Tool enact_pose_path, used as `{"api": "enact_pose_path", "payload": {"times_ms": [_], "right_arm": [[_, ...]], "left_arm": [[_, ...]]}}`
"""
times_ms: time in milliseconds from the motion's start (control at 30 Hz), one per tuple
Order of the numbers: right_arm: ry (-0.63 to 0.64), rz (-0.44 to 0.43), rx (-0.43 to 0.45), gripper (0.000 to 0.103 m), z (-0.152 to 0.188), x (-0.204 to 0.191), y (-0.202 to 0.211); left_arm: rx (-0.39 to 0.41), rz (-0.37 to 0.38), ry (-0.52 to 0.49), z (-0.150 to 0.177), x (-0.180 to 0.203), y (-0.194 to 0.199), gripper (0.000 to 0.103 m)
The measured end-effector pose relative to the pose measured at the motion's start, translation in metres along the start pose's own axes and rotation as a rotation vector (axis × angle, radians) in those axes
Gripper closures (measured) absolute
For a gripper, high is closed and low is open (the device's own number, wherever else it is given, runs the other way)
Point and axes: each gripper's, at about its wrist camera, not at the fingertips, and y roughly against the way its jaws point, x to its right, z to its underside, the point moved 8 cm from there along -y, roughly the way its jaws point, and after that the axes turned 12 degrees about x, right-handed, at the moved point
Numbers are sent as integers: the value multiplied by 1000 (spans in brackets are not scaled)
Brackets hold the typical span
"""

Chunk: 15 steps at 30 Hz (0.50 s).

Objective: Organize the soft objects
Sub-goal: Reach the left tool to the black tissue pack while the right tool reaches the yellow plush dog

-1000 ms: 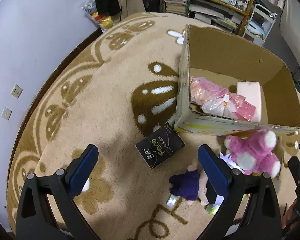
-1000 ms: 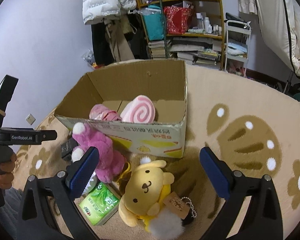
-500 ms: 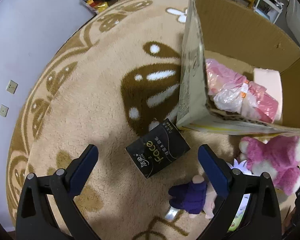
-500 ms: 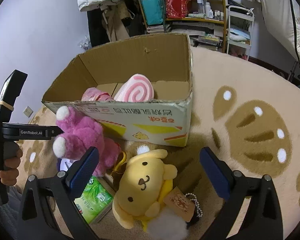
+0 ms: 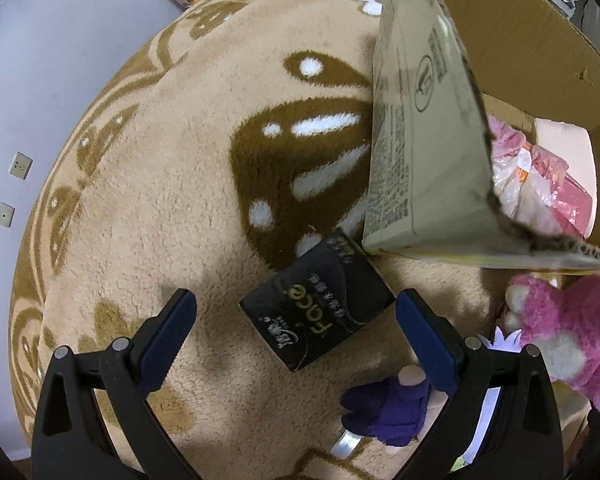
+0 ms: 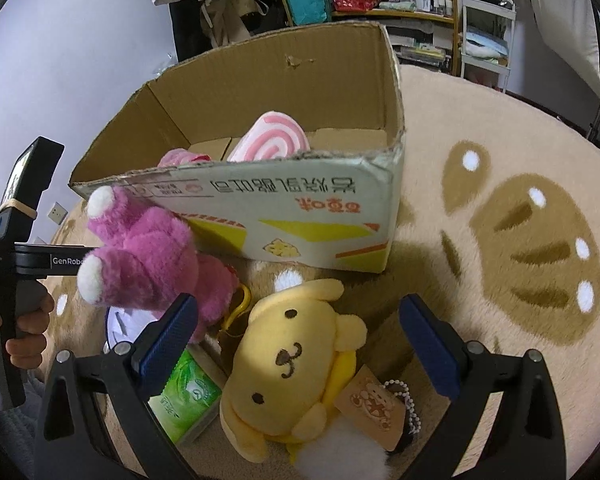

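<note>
My left gripper [image 5: 296, 312] is open just above a black tissue pack [image 5: 318, 318] that lies on the rug between its blue pads. A purple plush [image 5: 384, 408] lies under its right finger. A pink plush bear [image 5: 572, 332] [image 6: 148, 256] leans against the cardboard box [image 5: 420, 140] [image 6: 300, 216]. Inside the box are a pink swirl cushion [image 6: 274, 140] and pink bagged items [image 5: 540, 184]. My right gripper [image 6: 298, 320] hangs open over a yellow plush dog [image 6: 296, 364]. A green tissue pack [image 6: 188, 392] lies beside the dog.
A round beige rug [image 5: 160, 200] [image 6: 520, 240] with brown patterns covers the floor. A purple wall [image 5: 60, 60] borders it on the left. Shelves [image 6: 380, 0] and a white cart [image 6: 484, 28] stand behind the box. A hand [image 6: 24, 328] holds the left gripper's handle.
Both grippers have come down and forward: the black tissue pack now sits between the left pads, and the yellow dog is larger under the right gripper. Both stayed open.
</note>
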Motion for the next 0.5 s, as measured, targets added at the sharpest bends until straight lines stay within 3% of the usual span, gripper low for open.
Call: {"api": "enact_pose_path", "payload": {"times_ms": [500], "right_arm": [[4,-4,-56,0,10,4,-10]], "left_arm": [[-8,19,22,-1,-3,-12,4]]}}
